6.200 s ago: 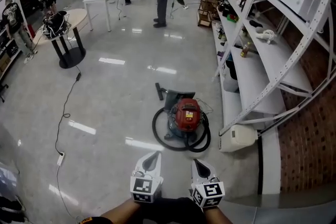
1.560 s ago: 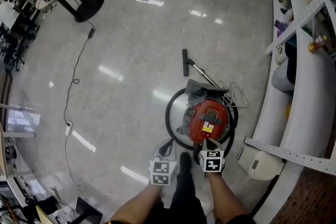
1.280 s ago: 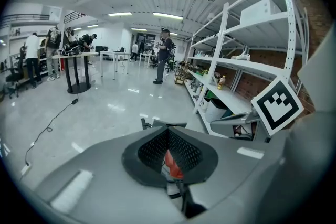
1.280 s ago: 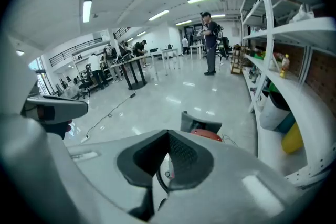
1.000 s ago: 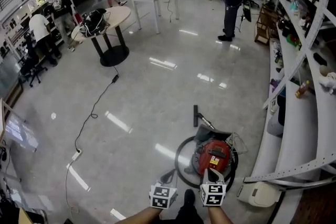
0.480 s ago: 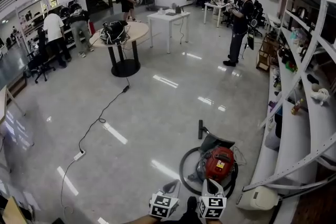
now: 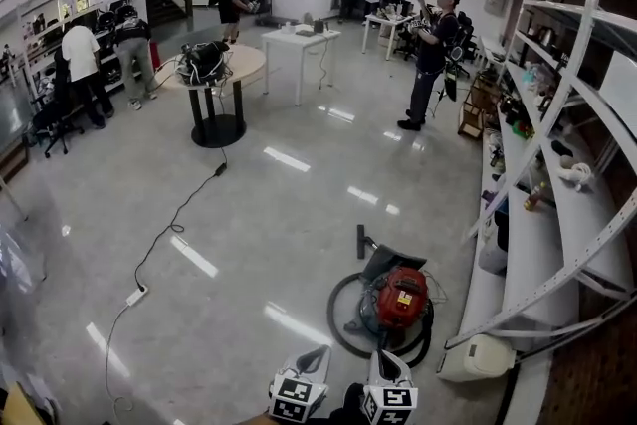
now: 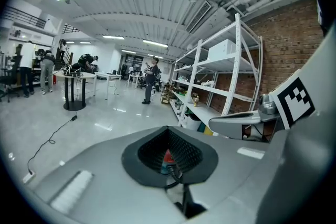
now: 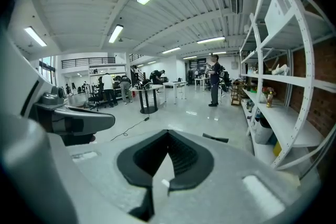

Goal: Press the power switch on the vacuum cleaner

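The red vacuum cleaner (image 7: 409, 285) stands on the shiny floor, ringed by its black hose (image 7: 340, 328). Its switch is too small to make out. At the bottom edge of the head view, both grippers point towards it and stop short. My left gripper (image 7: 318, 353) is left of the hose loop. My right gripper (image 7: 384, 361) is just in front of the hose. Both look shut and hold nothing. In the left gripper view a sliver of red shows through the gap of the left gripper (image 8: 169, 159). The right gripper (image 9: 167, 159) frames only floor.
White metal shelving (image 7: 542, 244) runs along the right wall, with a white canister (image 7: 476, 358) below it. The vacuum's floor nozzle (image 7: 360, 240) lies beyond the cleaner. A cable and power strip (image 7: 136, 295) cross the floor at left. A person (image 7: 428, 55) and tables (image 7: 214, 75) stand far off.
The head view has lifted from steeply down to out across the room. My right gripper, on the vacuum's top 1.6 s ago, has drawn back, and both grippers are now clear of it.
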{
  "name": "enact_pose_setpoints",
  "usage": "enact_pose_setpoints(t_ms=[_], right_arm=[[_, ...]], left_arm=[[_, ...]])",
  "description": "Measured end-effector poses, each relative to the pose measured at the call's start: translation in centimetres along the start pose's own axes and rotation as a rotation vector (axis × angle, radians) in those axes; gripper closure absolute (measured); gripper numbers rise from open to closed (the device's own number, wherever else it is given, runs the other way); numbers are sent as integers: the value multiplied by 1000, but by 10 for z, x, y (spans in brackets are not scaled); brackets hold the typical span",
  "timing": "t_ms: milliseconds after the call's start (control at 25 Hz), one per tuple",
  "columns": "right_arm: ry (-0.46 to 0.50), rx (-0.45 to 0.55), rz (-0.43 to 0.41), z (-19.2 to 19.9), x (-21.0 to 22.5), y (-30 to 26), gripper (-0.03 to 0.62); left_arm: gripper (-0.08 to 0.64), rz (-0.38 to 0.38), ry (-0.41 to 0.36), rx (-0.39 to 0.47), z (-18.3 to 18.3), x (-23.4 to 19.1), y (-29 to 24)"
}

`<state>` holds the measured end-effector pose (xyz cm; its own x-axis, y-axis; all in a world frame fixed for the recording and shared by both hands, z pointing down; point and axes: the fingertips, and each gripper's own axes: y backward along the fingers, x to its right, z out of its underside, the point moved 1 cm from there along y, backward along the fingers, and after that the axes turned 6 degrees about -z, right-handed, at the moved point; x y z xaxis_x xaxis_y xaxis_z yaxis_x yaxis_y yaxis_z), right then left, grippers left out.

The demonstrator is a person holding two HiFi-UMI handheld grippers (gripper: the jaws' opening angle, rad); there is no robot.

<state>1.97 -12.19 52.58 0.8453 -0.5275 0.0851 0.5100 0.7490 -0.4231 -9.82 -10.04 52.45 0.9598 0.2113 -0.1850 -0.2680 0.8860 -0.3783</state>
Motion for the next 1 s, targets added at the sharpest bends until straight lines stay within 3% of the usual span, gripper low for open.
enact_pose_setpoints(t_ms=[440, 680, 1000], right_arm=[[13, 37, 17, -3, -4, 58, 600], [3, 53, -8, 20, 4, 108, 600], [21, 100, -64, 25, -5, 177, 600]], left_arm=[[546, -1, -37, 52, -10, 26, 39], [546, -2, -77, 26, 10, 78, 62], [546, -56, -60, 85, 27, 132, 119]])
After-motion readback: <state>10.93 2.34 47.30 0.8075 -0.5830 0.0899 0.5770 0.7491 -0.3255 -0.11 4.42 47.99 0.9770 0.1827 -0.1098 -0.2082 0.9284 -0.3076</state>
